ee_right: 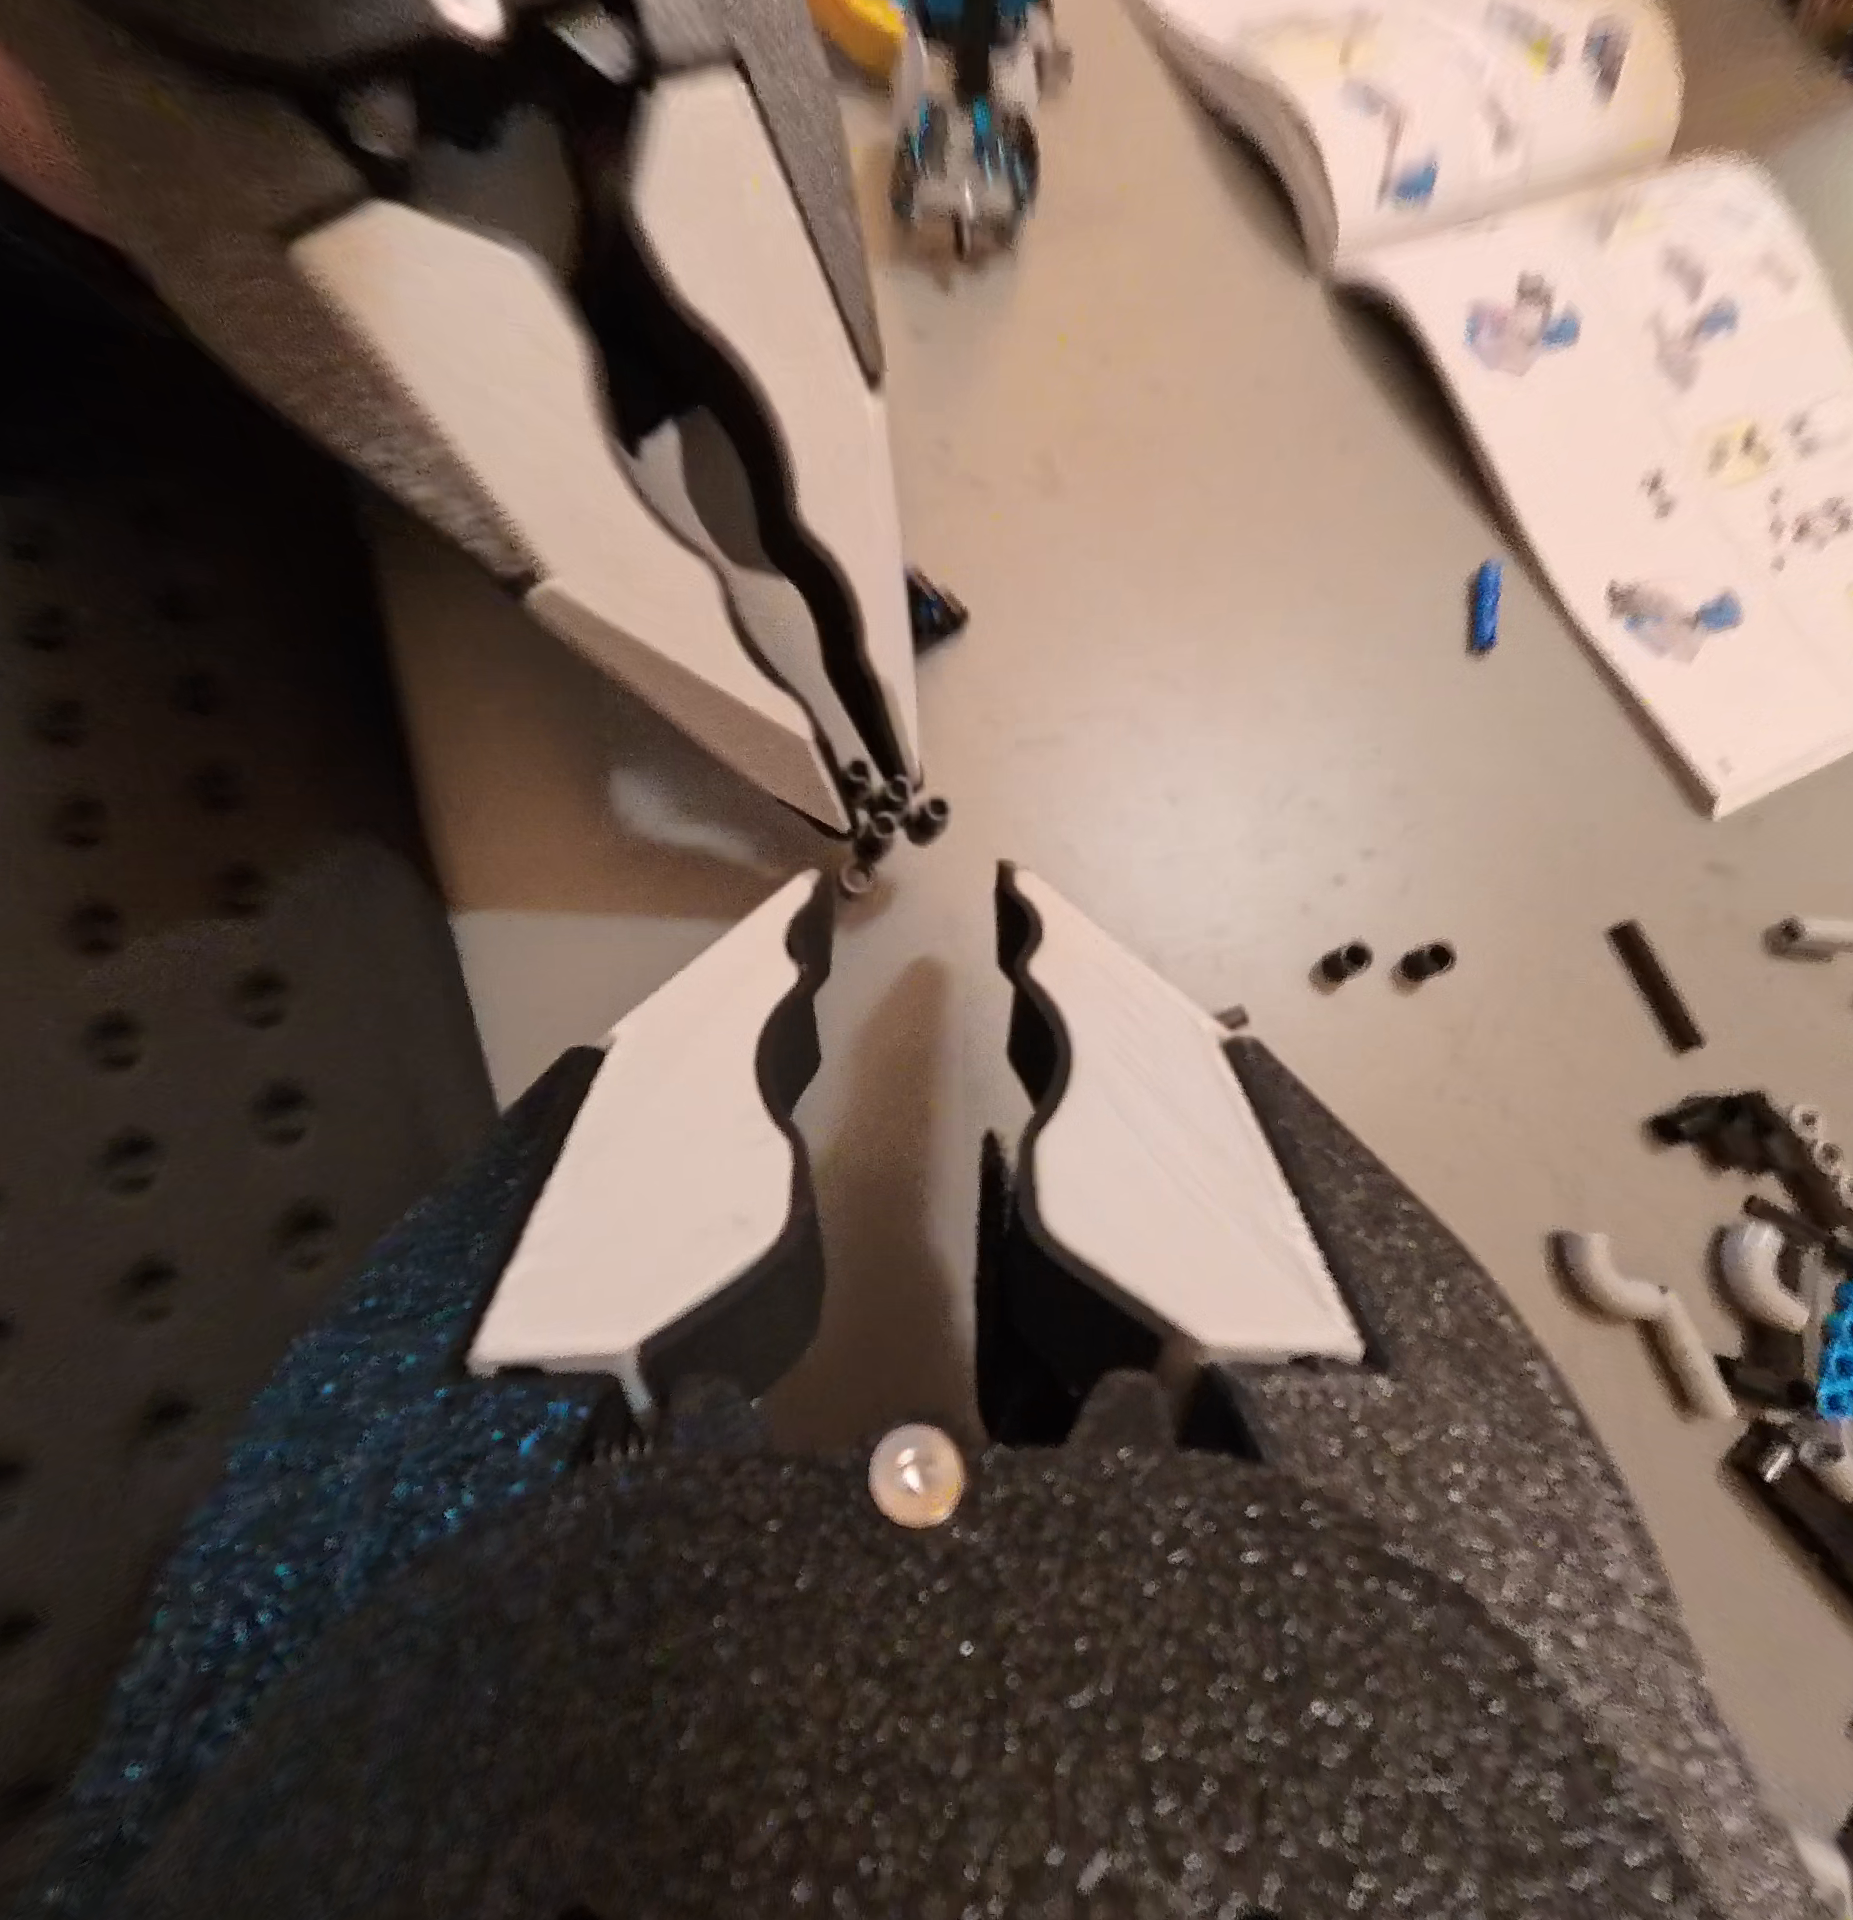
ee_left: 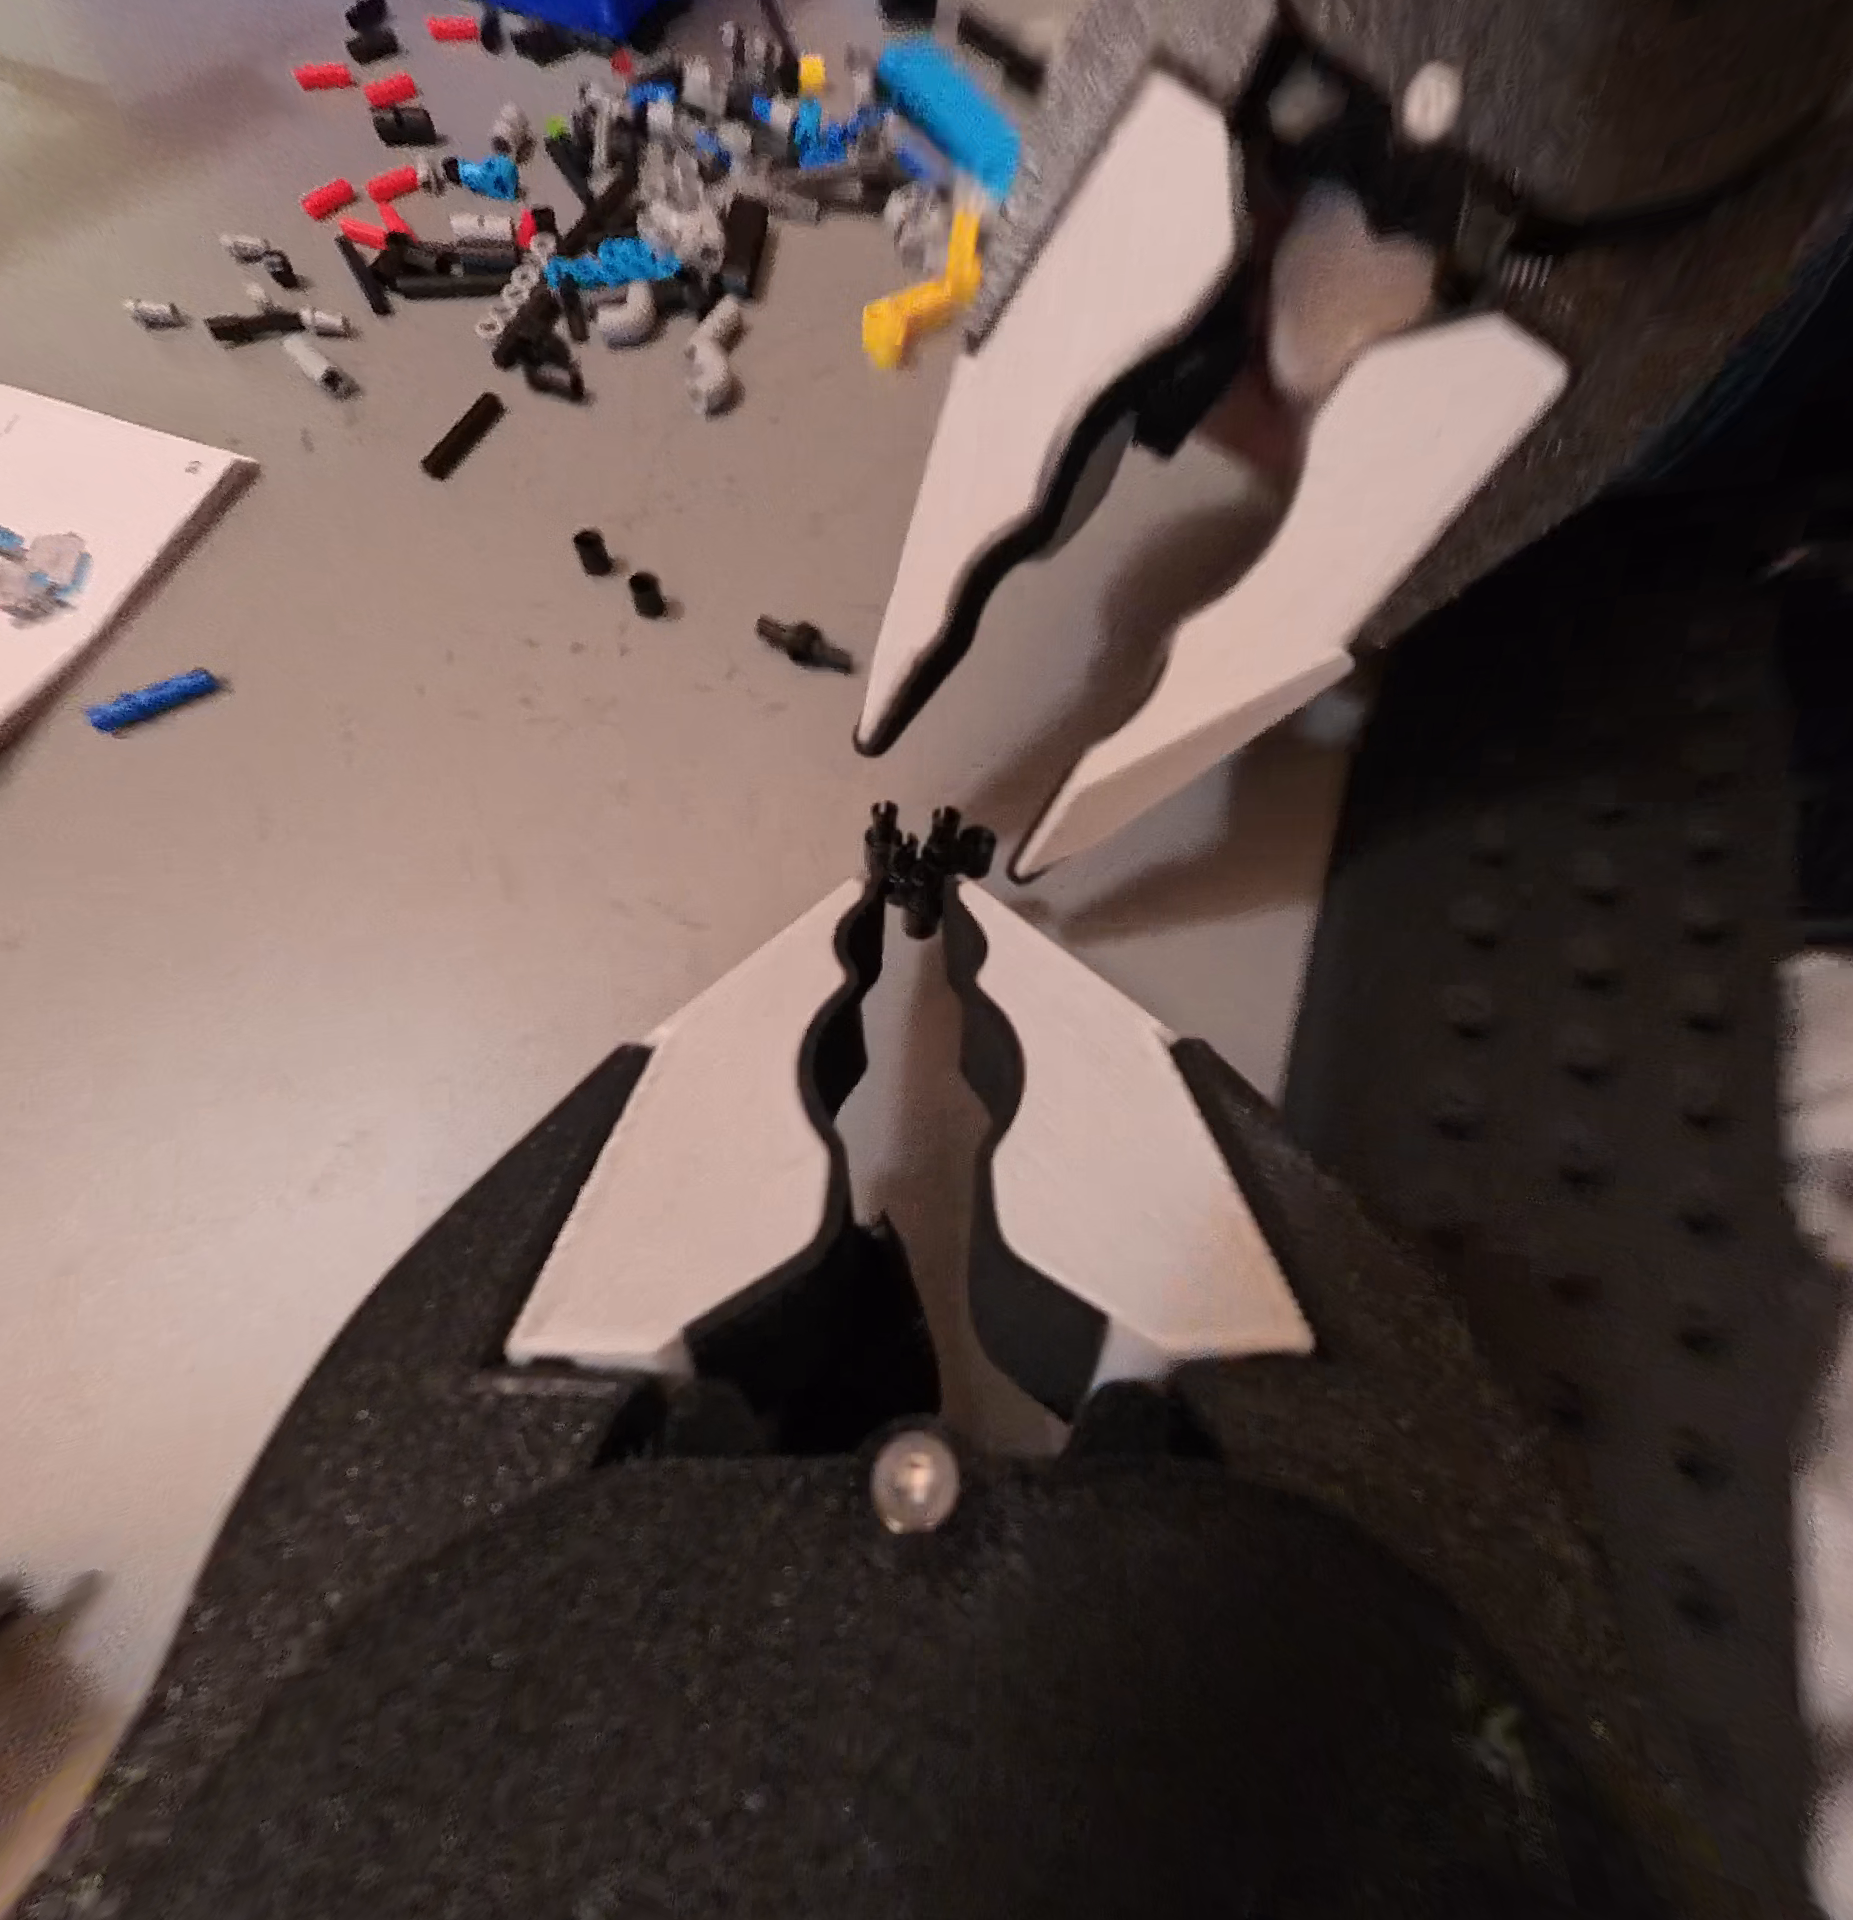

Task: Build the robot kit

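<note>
My left gripper [ee_left: 909, 896] is shut on a small black connector piece [ee_left: 924, 860] with several round sockets, pinched at its fingertips above the table. My right gripper [ee_left: 943, 805] comes in from the upper right, open, with its two white fingertips on either side of the piece. In the right wrist view my right gripper [ee_right: 909, 878] is open and empty. The left gripper [ee_right: 875, 798] reaches in from the upper left, holding the black piece [ee_right: 894, 816] just beyond my right gripper's left fingertip [ee_right: 810, 896].
A pile of loose red, blue, grey and black building pieces [ee_left: 589, 208] lies at the back, with a yellow piece [ee_left: 922, 301], black pins [ee_left: 621, 571] and a blue beam [ee_left: 153, 698] nearer. An open instruction booklet [ee_right: 1628, 416], a small built model [ee_right: 963, 156] and a dark perforated mat [ee_right: 122, 935] also show. The grippers are tip to tip, or close to it.
</note>
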A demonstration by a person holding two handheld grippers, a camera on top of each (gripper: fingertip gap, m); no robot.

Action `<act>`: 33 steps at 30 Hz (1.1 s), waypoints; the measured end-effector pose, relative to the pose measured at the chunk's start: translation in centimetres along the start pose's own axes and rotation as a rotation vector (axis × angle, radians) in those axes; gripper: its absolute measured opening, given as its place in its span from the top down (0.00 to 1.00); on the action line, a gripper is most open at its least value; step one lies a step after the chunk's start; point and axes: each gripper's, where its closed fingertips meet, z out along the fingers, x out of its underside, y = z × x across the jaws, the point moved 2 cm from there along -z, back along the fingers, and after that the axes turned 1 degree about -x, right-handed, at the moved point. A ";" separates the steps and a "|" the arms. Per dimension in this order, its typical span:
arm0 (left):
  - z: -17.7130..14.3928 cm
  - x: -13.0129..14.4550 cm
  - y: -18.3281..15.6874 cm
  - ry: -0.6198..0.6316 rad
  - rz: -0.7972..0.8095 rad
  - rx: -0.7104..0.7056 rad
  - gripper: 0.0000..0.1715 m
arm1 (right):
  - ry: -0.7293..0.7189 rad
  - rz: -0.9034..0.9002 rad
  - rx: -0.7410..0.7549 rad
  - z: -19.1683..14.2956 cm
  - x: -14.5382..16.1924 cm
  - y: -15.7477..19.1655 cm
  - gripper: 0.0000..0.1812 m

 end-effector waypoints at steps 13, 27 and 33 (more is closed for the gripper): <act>-4.4 -1.7 -1.8 -0.096 -0.609 0.505 0.95 | -0.041 -0.569 -0.047 -1.3 -5.1 2.9 0.81; -5.6 -2.2 -2.3 -0.086 -0.643 0.489 0.95 | -0.025 -0.644 0.033 -1.7 -5.9 4.1 0.92; -8.2 -3.8 0.5 -0.288 -0.528 0.291 0.87 | -0.235 -0.191 -0.036 -2.2 -8.1 0.9 0.91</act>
